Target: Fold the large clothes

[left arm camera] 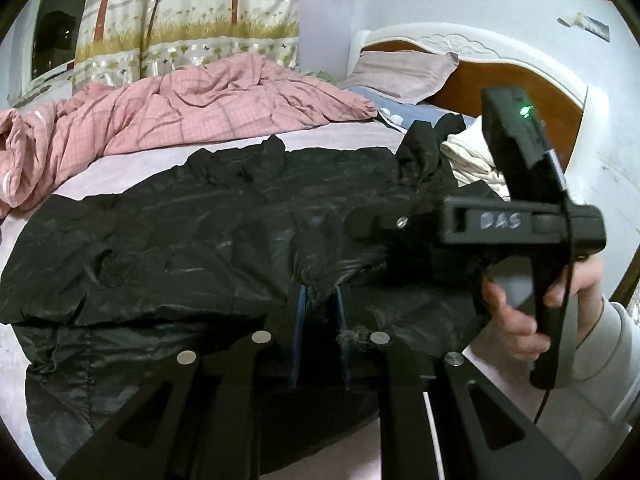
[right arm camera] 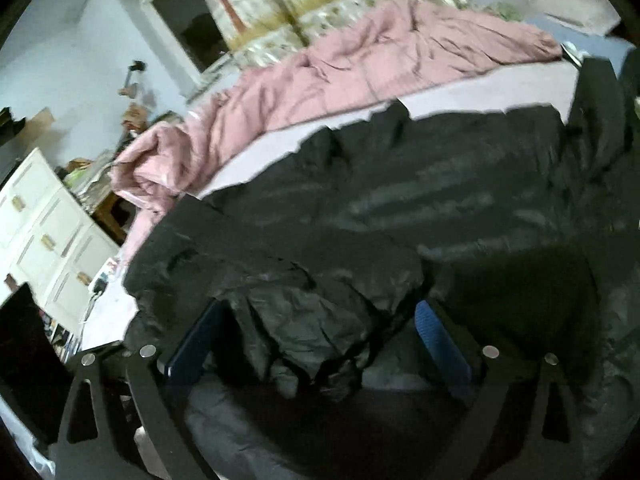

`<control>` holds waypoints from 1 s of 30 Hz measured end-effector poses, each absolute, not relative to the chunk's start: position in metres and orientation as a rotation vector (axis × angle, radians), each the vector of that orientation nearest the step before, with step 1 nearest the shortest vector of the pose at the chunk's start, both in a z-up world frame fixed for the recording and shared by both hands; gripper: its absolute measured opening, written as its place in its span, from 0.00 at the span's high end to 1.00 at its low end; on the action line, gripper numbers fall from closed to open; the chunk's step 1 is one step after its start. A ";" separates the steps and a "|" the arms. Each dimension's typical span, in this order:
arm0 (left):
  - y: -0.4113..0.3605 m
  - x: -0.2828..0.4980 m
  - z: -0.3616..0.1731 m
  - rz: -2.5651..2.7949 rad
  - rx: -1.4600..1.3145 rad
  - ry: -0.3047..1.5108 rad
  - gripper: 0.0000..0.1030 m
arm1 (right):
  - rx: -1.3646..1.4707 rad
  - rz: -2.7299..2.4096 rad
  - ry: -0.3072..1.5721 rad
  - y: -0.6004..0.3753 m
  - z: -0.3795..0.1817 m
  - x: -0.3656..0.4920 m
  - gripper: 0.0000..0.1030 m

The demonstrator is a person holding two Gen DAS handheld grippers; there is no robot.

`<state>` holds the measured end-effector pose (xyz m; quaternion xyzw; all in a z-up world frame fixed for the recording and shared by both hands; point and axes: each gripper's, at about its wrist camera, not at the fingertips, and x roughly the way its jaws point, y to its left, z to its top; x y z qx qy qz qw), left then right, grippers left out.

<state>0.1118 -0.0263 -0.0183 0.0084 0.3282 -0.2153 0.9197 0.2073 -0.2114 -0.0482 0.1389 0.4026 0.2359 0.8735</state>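
A large black puffy jacket [left arm camera: 192, 240] lies spread across the bed, with a sleeve bunched toward the headboard. My left gripper [left arm camera: 320, 308] sits at its near edge. The blue pads stand close together with a ridge of the jacket's hem drawn in between them. In the right wrist view the jacket [right arm camera: 440, 208] fills the middle, and my right gripper [right arm camera: 316, 332] is open wide. A crumpled fold of jacket lies loose between its blue pads [right arm camera: 436, 332], which do not press it. A person's hand [left arm camera: 516, 320] holds the right gripper's handle over the jacket's right side.
A rumpled pink duvet [left arm camera: 180, 108] lies along the far side of the lilac sheet [left arm camera: 120, 168]. A pillow [left arm camera: 404, 72] and cream clothes [left arm camera: 476, 156] sit by the headboard [left arm camera: 500, 80]. A white drawer unit [right arm camera: 44, 232] stands beside the bed.
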 end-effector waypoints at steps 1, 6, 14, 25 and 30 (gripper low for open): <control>-0.027 0.113 -0.017 -0.446 0.014 0.671 0.79 | 0.282 0.478 0.832 -0.211 -0.049 0.207 0.12; -0.021 0.104 -0.005 -0.446 0.002 0.595 0.52 | 0.147 0.401 0.775 -0.206 -0.042 0.206 0.88; 0.035 0.114 0.014 -0.244 -0.056 0.513 0.37 | -0.020 0.105 0.623 -0.246 0.003 0.255 0.88; 0.147 0.186 -0.013 0.065 -0.143 0.639 0.48 | -0.153 0.023 0.685 -0.259 -0.005 0.307 0.65; 0.132 0.206 -0.045 0.110 -0.073 0.742 0.49 | -0.070 -0.029 0.645 -0.290 -0.004 0.298 0.27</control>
